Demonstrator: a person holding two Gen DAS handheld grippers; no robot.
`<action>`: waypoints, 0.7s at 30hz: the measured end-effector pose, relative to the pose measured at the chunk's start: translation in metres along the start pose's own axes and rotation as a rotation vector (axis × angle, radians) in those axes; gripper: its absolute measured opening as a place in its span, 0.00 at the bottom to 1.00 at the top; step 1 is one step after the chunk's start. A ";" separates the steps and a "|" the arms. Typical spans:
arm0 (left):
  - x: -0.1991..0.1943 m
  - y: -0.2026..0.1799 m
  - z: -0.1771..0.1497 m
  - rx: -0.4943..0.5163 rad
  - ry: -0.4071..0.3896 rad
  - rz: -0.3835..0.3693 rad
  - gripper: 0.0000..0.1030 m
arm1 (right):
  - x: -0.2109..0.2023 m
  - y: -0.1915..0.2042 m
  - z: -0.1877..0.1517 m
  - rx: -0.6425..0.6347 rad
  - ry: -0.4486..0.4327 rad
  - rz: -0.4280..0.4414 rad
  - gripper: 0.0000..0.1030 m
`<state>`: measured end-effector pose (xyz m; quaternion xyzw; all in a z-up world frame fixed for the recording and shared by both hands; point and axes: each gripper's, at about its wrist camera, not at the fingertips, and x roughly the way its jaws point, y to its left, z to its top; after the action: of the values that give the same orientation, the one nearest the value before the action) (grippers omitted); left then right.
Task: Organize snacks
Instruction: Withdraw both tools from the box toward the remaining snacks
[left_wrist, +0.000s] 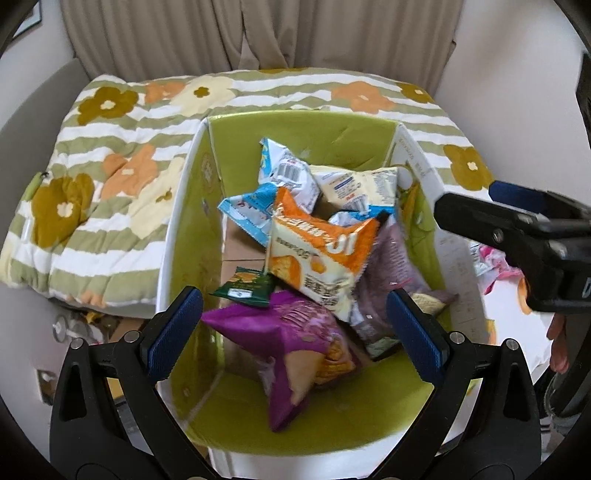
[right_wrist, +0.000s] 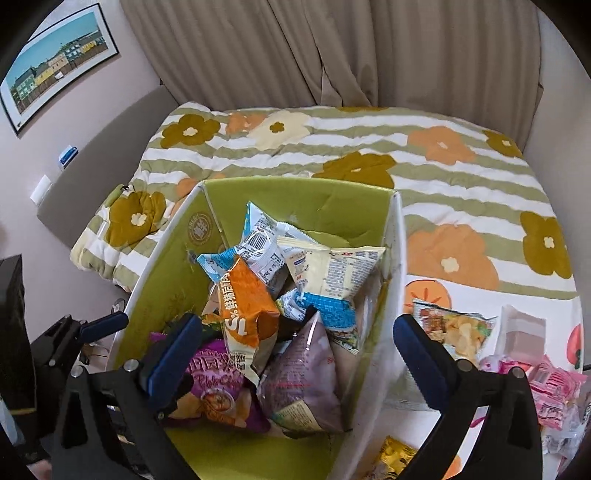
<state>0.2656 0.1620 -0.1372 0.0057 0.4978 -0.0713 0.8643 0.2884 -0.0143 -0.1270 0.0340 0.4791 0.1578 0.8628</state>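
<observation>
A: Where do the snacks stand?

B: Most are piled in the green box (left_wrist: 207, 258): an orange bag (left_wrist: 325, 254) on top, a purple bag (left_wrist: 291, 347) at the near end, blue-and-white packets (left_wrist: 288, 173) toward the far wall. More lie outside on the right: a chips bag (right_wrist: 452, 328), pink packets (right_wrist: 554, 384) and a gold packet (right_wrist: 397, 452) near the box's right wall.

A: And the tools?

B: The left gripper (left_wrist: 295, 325) hangs over the box with its jaws spread wide and nothing between them. The right gripper (right_wrist: 299, 350) is just as wide and empty; its fingers straddle the box's right wall, one inside, one out.

A: How would those loose ones handle?

B: Light, I'd judge, and puffed with air. The film looks slick and crinkly, so a pinch on the swollen middle may slide off or crush what's inside, especially the chips.

A: So where to take hold?

B: The flat crimped seam at an end, or a corner. It's thin and stiffer, and the blue pads (right_wrist: 419, 354) should bite there. The pink packets look small and bunched together, so one pinch may lift several.

A: Any worry over the box?

B: The pile sits high. A bag dropped on top could slip down the heap; the lower left side looks the safer place.
</observation>
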 end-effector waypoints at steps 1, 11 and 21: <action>-0.004 -0.003 -0.001 -0.006 -0.006 0.000 0.96 | -0.006 -0.002 -0.002 -0.006 -0.008 0.005 1.00; -0.049 -0.069 -0.021 -0.046 -0.093 0.060 0.96 | -0.077 -0.043 -0.035 -0.035 -0.101 0.043 1.00; -0.081 -0.147 -0.051 -0.068 -0.170 0.065 0.96 | -0.154 -0.115 -0.086 -0.008 -0.187 0.005 1.00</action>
<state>0.1628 0.0297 -0.0836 -0.0136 0.4245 -0.0266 0.9049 0.1685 -0.1781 -0.0717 0.0465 0.3956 0.1580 0.9035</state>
